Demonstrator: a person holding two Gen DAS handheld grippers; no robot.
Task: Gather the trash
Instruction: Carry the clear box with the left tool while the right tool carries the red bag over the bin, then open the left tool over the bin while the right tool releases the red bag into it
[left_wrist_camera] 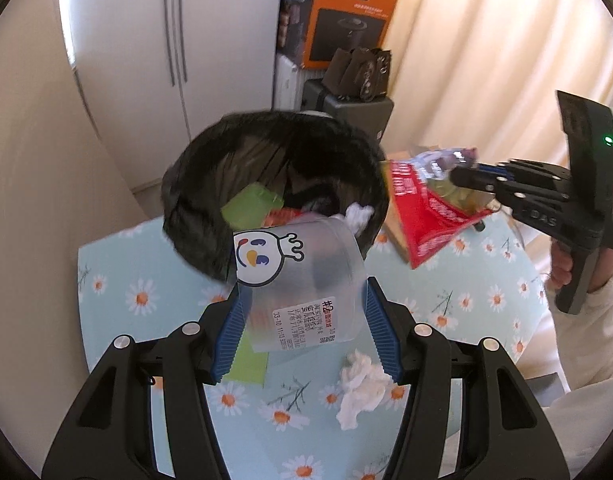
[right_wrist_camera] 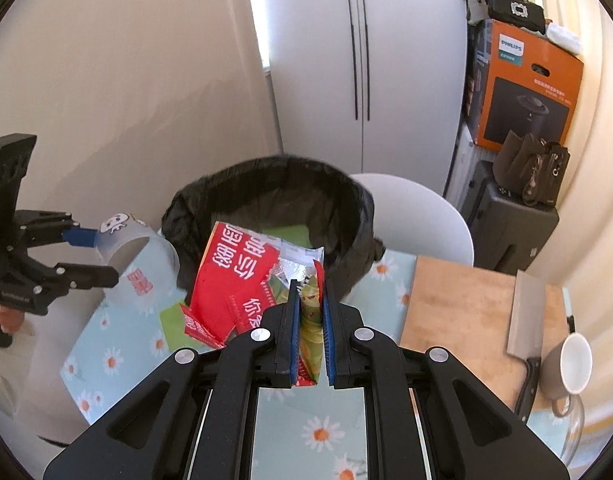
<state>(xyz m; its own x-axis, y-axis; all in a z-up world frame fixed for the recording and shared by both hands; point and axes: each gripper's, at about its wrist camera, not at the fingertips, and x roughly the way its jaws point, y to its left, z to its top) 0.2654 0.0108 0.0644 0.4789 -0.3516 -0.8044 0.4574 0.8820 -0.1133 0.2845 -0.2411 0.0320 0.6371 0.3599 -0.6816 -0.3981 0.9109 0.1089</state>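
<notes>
Over the far edge of the round table with the pale-blue daisy-print cloth (left_wrist_camera: pixel 118 280), the left wrist view is showing the left gripper (left_wrist_camera: pixel 302 332) clamping a translucent plastic cup with a cartoon sticker and a printed label (left_wrist_camera: pixel 298 276) between its blue ribbed pads, the cup's mouth tilting toward the bin lined with a black plastic bag (left_wrist_camera: pixel 210 184). Inside that bin a green box (left_wrist_camera: pixel 248 205) and a scrap of white tissue (left_wrist_camera: pixel 359 213) are lying. Below the cup, a crumpled white tissue (left_wrist_camera: pixel 360 386) and a flat green card (left_wrist_camera: pixel 248 366) are resting on the cloth near the table's near edge. At the right, the right gripper (left_wrist_camera: pixel 460 178) is holding a red foil snack wrapper (left_wrist_camera: pixel 426 216) in the air just beside the bin's rim.

Above the table's middle, the right wrist view is looking along the right gripper (right_wrist_camera: pixel 310 336), its jaws pressing nearly together on the red foil snack wrapper (right_wrist_camera: pixel 234 280), which is hanging in front of the bin (right_wrist_camera: pixel 346 216). Only this view is revealing a wooden cutting board (right_wrist_camera: pixel 462 312) at the table's right edge, with a steel cleaver (right_wrist_camera: pixel 524 324) lying on it and a grey mug with a white inside (right_wrist_camera: pixel 570 364) just beside the cleaver's handle. A white chair (right_wrist_camera: pixel 418 216) is standing behind the bin. The left gripper (right_wrist_camera: pixel 88 256) is appearing at the left with the cup (right_wrist_camera: pixel 134 240), while the crumpled tissue is not showing here.
</notes>
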